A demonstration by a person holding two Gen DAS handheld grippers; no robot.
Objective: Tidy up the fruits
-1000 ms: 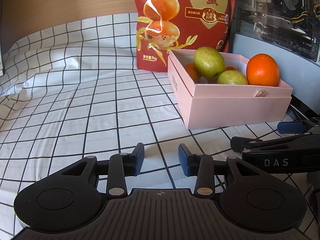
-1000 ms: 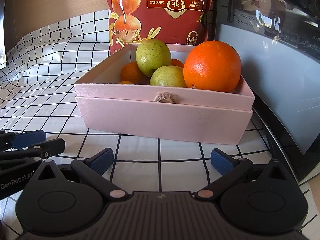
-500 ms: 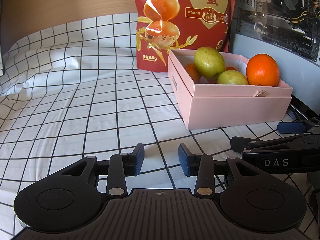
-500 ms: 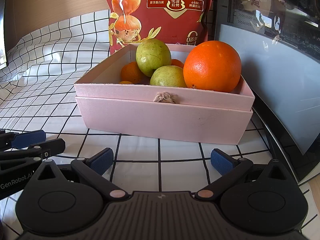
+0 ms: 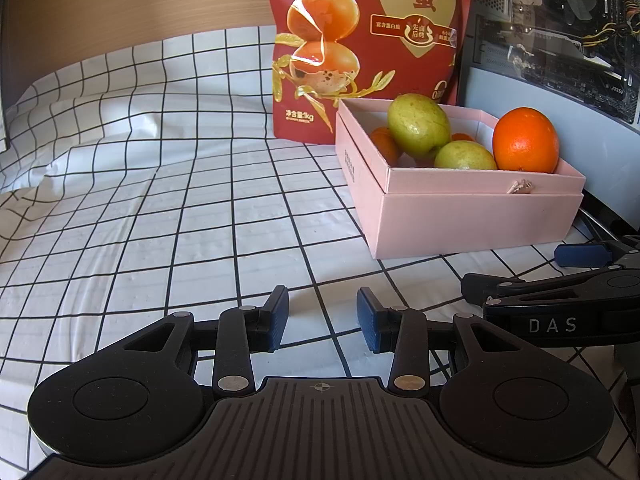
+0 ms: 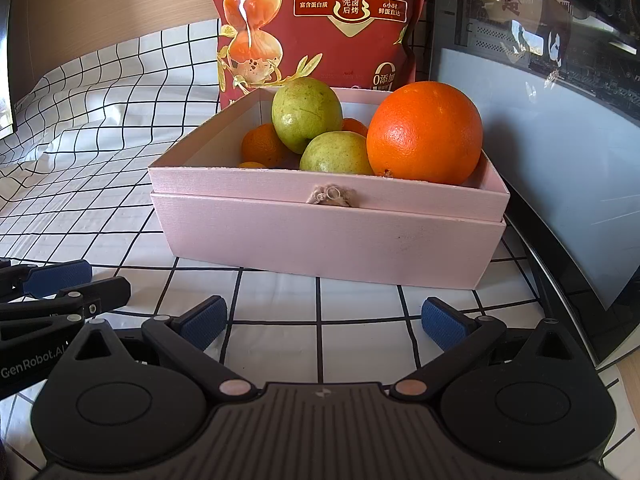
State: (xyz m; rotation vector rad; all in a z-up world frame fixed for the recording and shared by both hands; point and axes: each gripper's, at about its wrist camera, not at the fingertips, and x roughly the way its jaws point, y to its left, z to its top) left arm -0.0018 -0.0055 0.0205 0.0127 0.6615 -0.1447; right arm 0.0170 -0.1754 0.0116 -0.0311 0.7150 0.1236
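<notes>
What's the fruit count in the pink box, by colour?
Green: 2, upper and lower.
Orange: 3 clearly visible, the big one and small ones at left and behind; a sliver at the rim may be another.
Total: 5 visible.

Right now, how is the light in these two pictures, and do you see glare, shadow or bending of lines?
Left wrist view: strong sunlight, sharp focus; the checked cloth has grid lines bowed by the fisheye; glare on the red bag. Right wrist view: bright highlight on the large orange, reflections in the dark glass panel, a shadow under the pink box.
</notes>
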